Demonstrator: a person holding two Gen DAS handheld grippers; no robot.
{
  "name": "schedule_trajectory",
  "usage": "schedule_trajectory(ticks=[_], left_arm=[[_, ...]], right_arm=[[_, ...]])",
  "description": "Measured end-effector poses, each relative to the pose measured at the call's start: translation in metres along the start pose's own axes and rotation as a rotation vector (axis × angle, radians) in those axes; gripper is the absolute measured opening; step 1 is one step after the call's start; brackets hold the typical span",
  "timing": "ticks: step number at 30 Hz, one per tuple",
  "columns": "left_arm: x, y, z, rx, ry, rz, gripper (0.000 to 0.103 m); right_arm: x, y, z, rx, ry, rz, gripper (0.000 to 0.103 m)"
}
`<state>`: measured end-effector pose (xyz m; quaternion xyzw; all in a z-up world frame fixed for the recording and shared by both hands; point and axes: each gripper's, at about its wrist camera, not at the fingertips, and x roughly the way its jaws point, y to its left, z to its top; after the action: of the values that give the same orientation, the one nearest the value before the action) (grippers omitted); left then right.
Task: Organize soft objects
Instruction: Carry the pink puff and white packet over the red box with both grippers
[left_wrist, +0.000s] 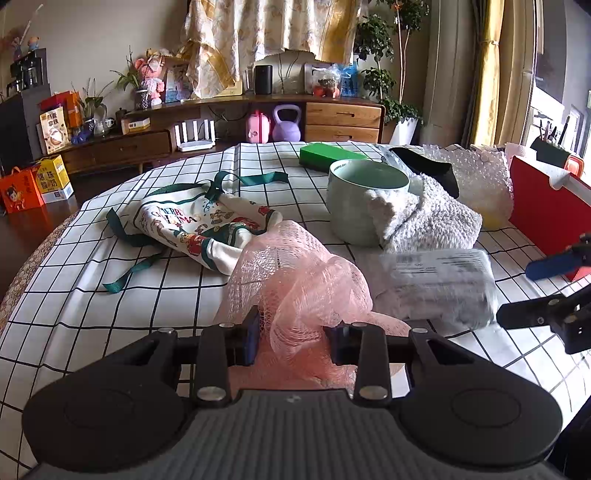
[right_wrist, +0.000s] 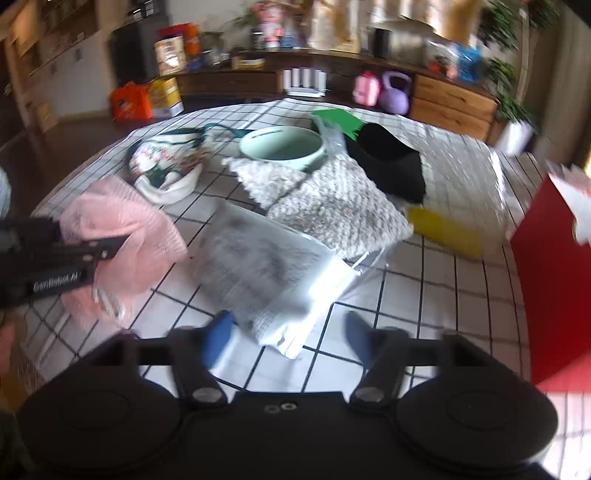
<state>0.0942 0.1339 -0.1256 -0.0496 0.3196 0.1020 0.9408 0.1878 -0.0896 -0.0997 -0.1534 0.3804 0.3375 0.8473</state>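
Left gripper (left_wrist: 295, 341) pinches the pink mesh (left_wrist: 306, 280) near the bowl (left_wrist: 364, 201); right gripper (right_wrist: 286, 341) gapes empty (packet (right_wrist: 269, 269) beside bowl awaits)

Both wrist cameras look down close over the checked tablecloth (left_wrist: 147, 280), sharing the pale green bowl (right_wrist: 284, 147) mid-table.

Crumpled pink mesh (left_wrist: 295, 280) on checked tablecloth (left_wrist: 110, 295)

On the checked tablecloth (left_wrist: 110, 295): one pink mesh cloth (left_wrist: 306, 273), one Christmas drawstring bag (left_wrist: 192, 229), one mint bowl (left_wrist: 365, 199), one fluffy white towel (left_wrist: 428, 218), one plastic-wrapped packet (left_wrist: 439, 284), one green sponge (left_wrist: 328, 155), one black cloth (left_wrist: 424, 166), one red box (left_wrist: 546, 214).
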Motion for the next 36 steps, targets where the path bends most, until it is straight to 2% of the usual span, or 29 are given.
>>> schedule_trajectory(ticks=[5, 10, 14, 18, 23, 25, 31, 36], left_arm=[[0.000, 0.002, 0.000, 0.003, -0.002, -0.008, 0.034], [0.002, 0.002, 0.000, 0.009, 0.007, -0.016, 0.034], [0.004, 0.003, 0.001, 0.008, 0.012, -0.021, 0.034], [0.006, 0.002, 0.001, 0.009, 0.018, -0.024, 0.034], [0.006, 0.002, 0.001, 0.007, 0.017, -0.025, 0.034], [0.005, 0.002, 0.002, 0.002, 0.015, -0.023, 0.034], [-0.003, 0.001, 0.004, -0.007, 0.009, -0.019, 0.032], [-0.018, -0.004, 0.009, -0.003, -0.002, -0.028, 0.030]], right_arm=[[0.001, 0.006, 0.012, -0.221, -0.029, 0.006, 0.082], [0.024, 0.020, 0.028, -0.434, 0.015, 0.083, 0.088], [0.046, 0.027, 0.032, -0.525, 0.017, 0.076, 0.093], [0.063, 0.022, 0.035, -0.501, 0.076, 0.126, 0.092], [0.066, 0.018, 0.030, -0.458, 0.066, 0.140, 0.086], [0.062, 0.018, 0.029, -0.437, 0.062, 0.156, 0.085], [0.038, 0.031, 0.017, -0.441, 0.033, 0.122, 0.082], [0.010, 0.025, 0.011, -0.327, -0.009, 0.098, 0.080]])
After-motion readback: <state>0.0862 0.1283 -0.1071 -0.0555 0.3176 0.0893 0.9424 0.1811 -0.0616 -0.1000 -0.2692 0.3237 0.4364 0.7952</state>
